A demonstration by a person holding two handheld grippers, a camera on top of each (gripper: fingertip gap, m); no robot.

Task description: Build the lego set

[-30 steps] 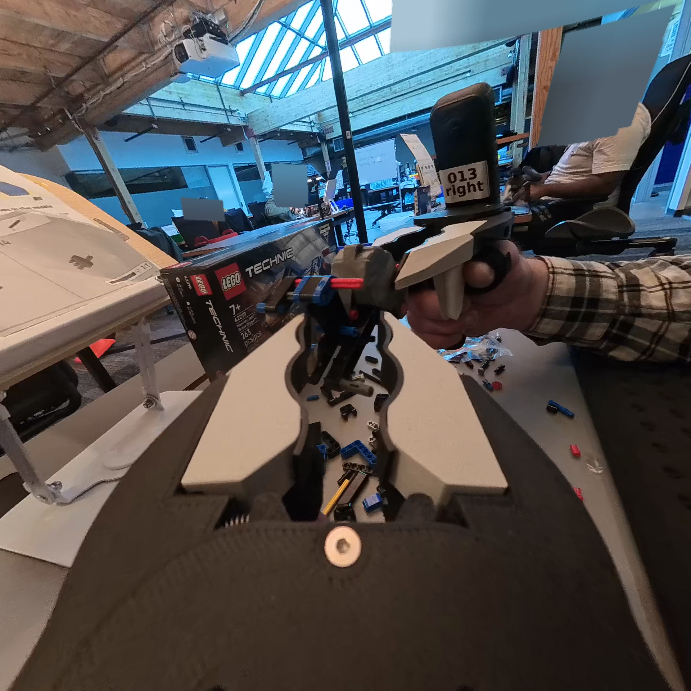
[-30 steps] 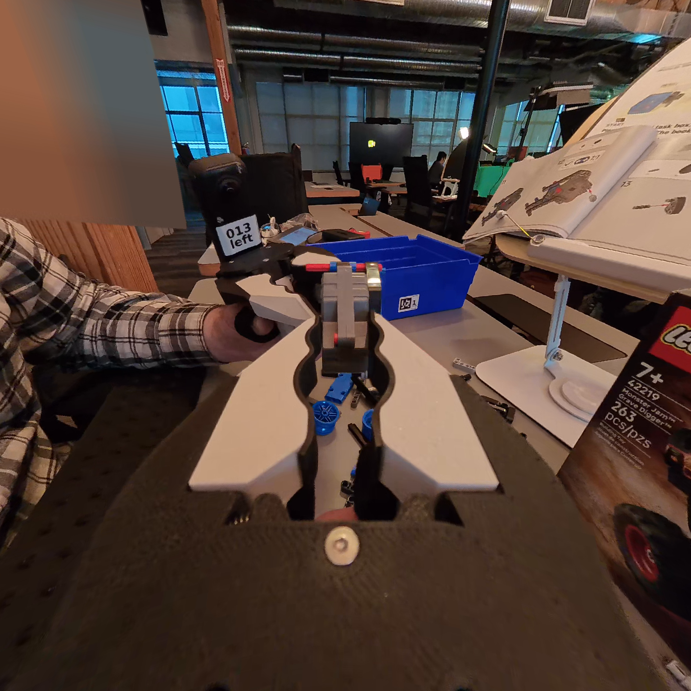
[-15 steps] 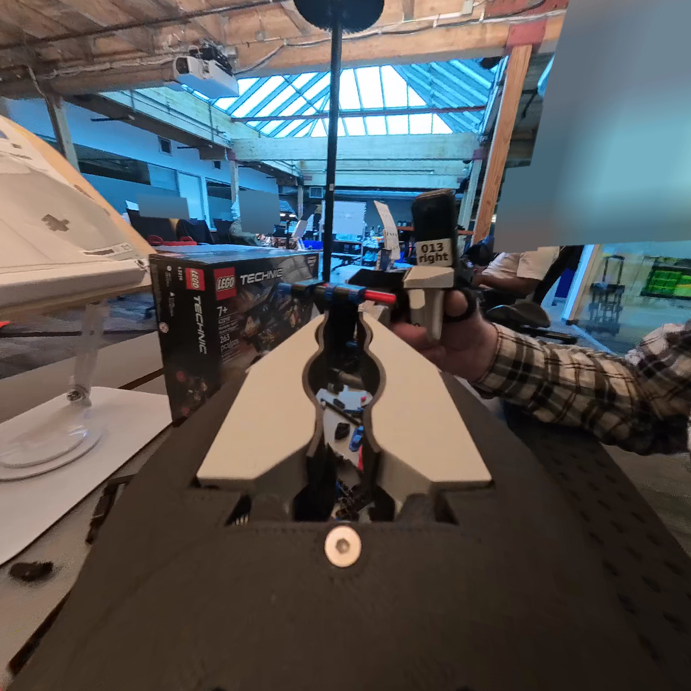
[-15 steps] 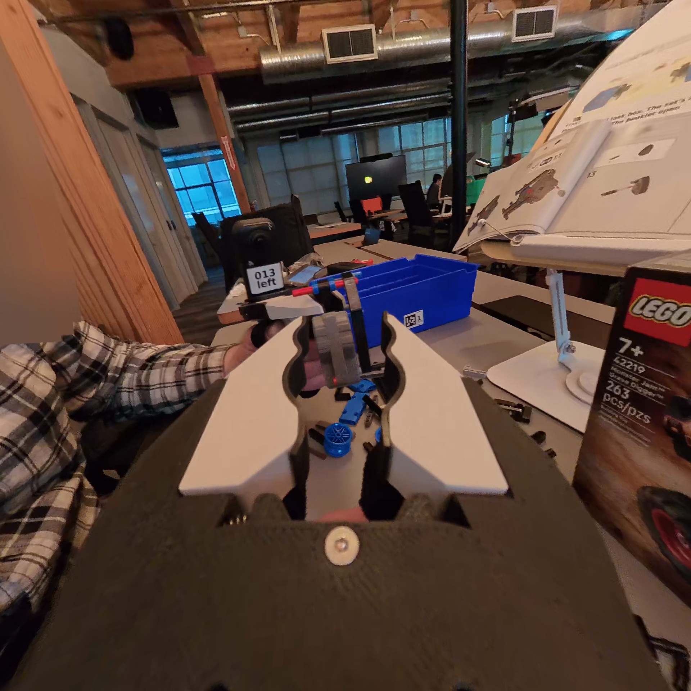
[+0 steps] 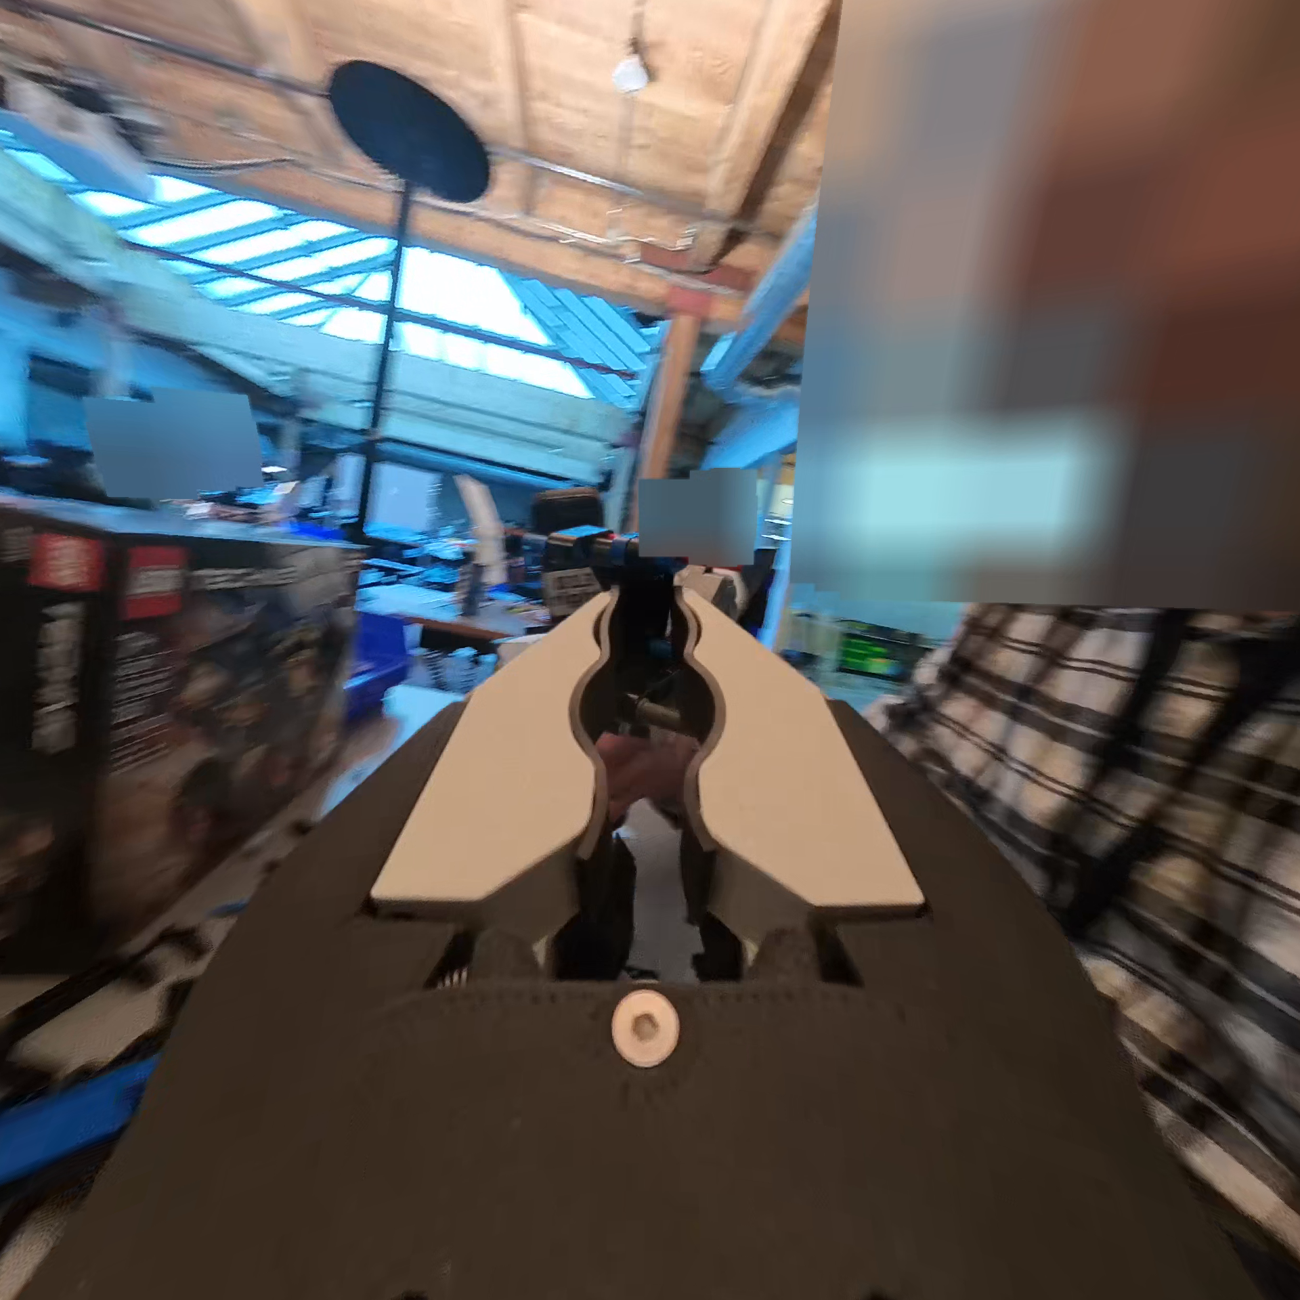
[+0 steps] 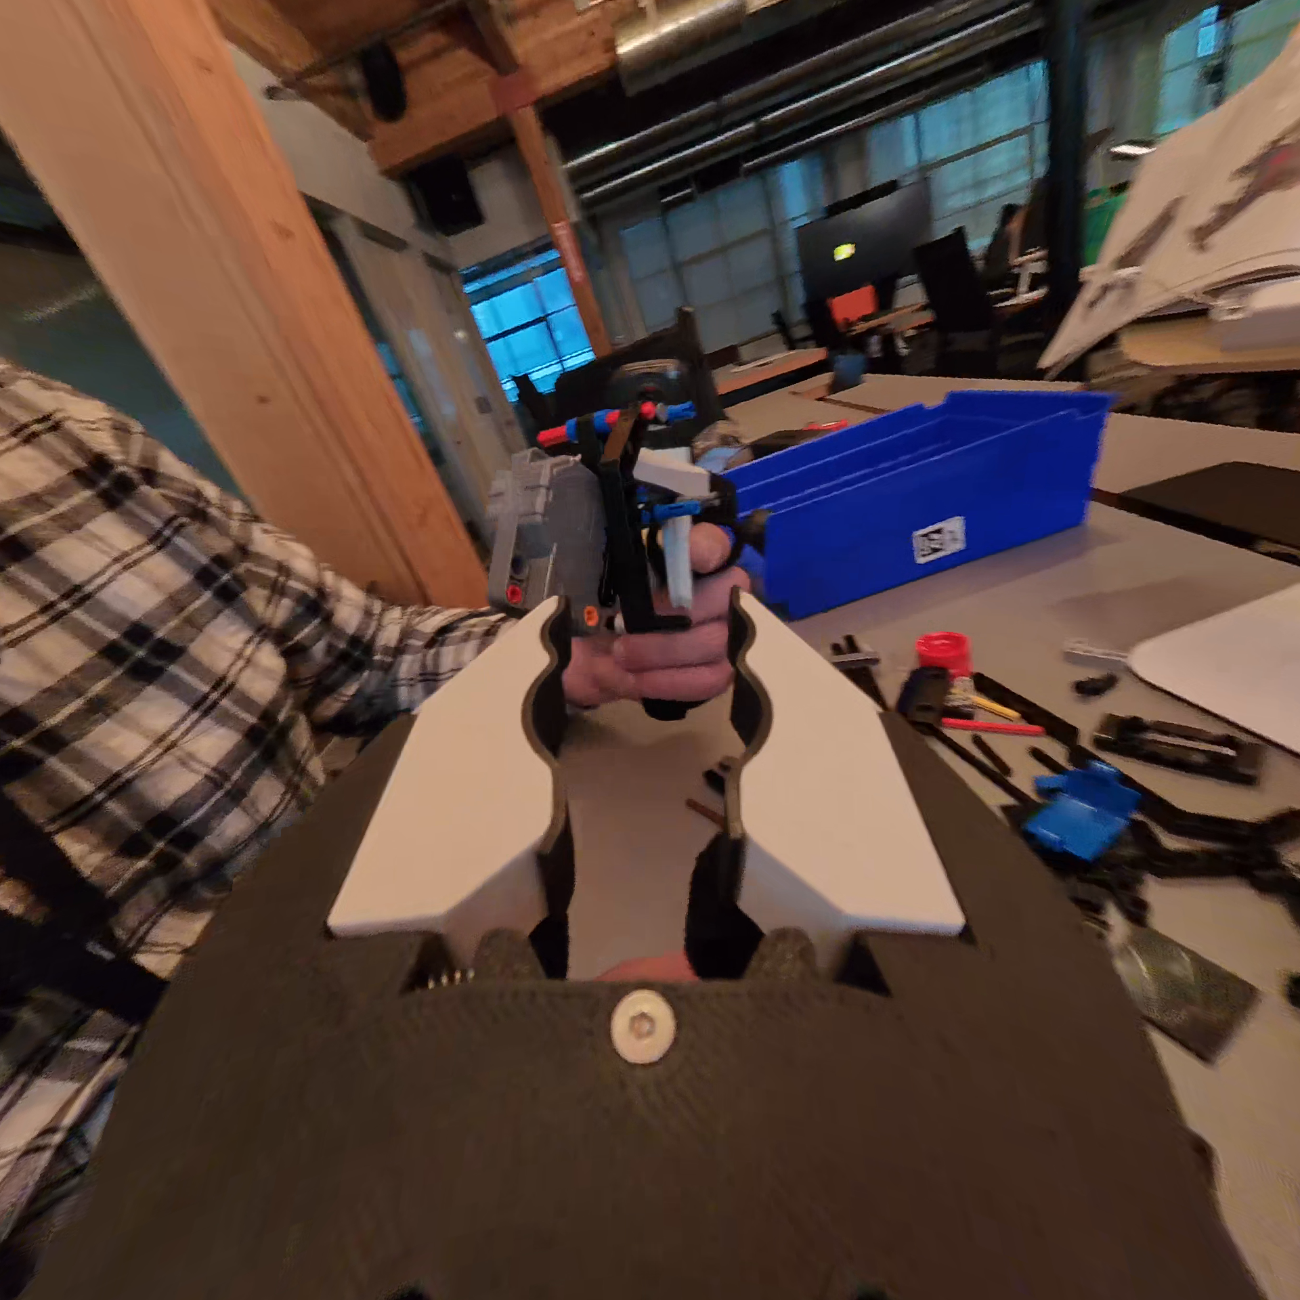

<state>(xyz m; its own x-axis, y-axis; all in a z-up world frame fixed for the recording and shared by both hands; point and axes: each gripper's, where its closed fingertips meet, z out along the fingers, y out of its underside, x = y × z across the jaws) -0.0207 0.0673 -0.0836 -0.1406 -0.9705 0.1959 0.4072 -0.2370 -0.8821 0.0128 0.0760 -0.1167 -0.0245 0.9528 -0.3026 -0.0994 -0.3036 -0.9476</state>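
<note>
Right tongs [image 6: 647,619] gape empty; beyond, left tongs [image 6: 636,492] grip the lego assembly [image 6: 563,534] above the table [image 6: 1055,605].

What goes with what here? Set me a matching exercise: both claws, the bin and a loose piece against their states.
1. left claw
2. right claw
3. blue bin
4. red round piece

a. open, holding nothing
b. shut on the lego assembly
c. lying on the table among loose parts
d. standing on the table, beyond the loose parts

Pairs: 1-b, 2-a, 3-d, 4-c
</note>
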